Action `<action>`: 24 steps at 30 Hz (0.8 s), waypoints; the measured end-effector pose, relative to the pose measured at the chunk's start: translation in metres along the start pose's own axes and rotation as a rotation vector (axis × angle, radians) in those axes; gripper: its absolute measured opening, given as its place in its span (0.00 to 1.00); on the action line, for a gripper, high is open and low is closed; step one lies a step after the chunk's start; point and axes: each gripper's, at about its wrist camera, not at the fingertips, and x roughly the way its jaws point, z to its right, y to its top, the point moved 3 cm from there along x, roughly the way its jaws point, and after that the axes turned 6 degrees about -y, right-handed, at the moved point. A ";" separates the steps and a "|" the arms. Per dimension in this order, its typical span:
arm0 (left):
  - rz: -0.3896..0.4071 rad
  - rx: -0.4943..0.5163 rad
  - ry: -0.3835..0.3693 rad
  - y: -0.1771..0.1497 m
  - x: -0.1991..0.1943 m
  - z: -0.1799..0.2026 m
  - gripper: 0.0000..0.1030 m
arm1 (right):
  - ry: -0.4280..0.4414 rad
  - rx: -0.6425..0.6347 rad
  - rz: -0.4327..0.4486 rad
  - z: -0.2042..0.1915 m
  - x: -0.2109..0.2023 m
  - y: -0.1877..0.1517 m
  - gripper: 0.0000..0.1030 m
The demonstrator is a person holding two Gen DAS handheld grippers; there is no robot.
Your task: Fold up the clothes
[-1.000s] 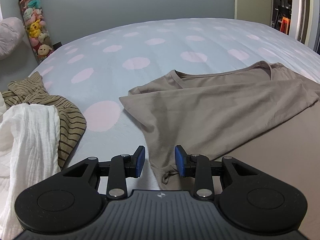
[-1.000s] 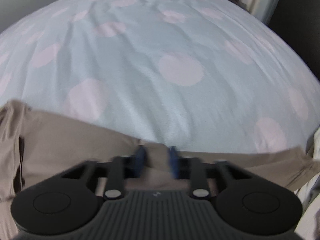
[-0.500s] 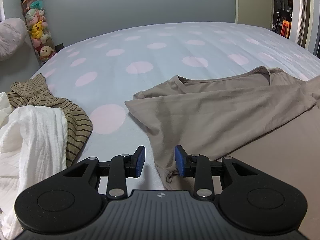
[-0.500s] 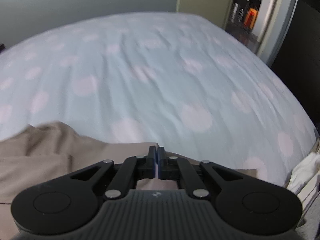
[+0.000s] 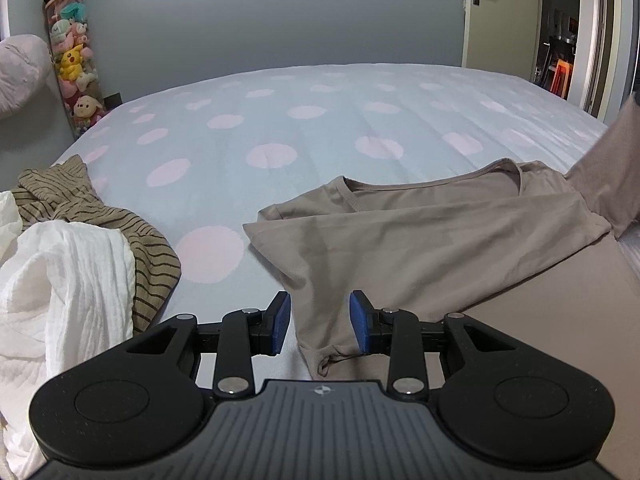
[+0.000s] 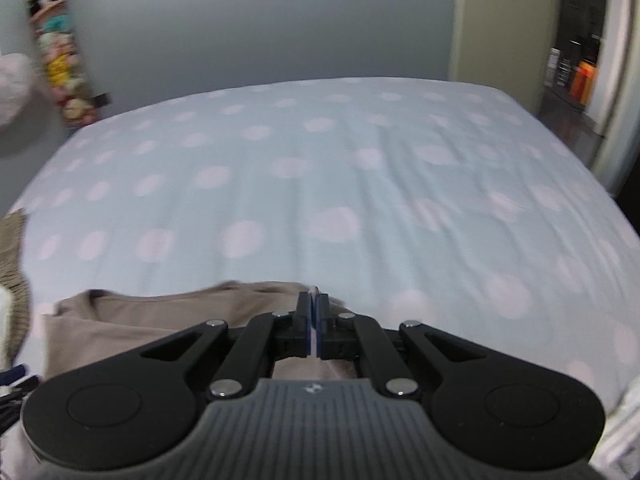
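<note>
Several plush toys [image 5: 72, 64], seemingly, fill the tall clear tube [image 5: 68, 20].

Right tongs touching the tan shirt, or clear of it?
Touching. In the right wrist view the right tongs are shut on a fold of the tan shirt, with fabric pinched between the pads and running up from below.

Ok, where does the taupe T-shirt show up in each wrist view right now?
Left wrist: the taupe cotton T-shirt lies spread across centre-right of the bed, one corner lifted at the right edge.
Right wrist: low centre-left, its edge pinched in the right tongs.
Shared landmark: the tall clear tube of plush toys, upper left.
</note>
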 end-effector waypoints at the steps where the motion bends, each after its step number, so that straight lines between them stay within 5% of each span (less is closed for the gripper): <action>1: 0.003 -0.001 -0.002 0.000 -0.001 0.000 0.30 | 0.017 -0.017 0.000 -0.012 0.001 0.000 0.02; 7: 0.018 -0.004 -0.007 0.000 -0.006 -0.003 0.30 | 0.049 -0.083 -0.099 -0.066 0.047 -0.026 0.03; 11: 0.011 -0.004 -0.007 -0.002 -0.003 -0.005 0.30 | 0.074 -0.085 -0.150 -0.078 0.071 -0.041 0.17; 17: 0.004 -0.011 -0.003 -0.002 0.001 -0.007 0.30 | 0.000 -0.030 -0.101 -0.030 0.071 -0.034 0.35; 24: 0.000 -0.009 0.020 -0.002 0.001 -0.007 0.30 | -0.154 0.094 -0.159 0.059 0.098 -0.064 0.39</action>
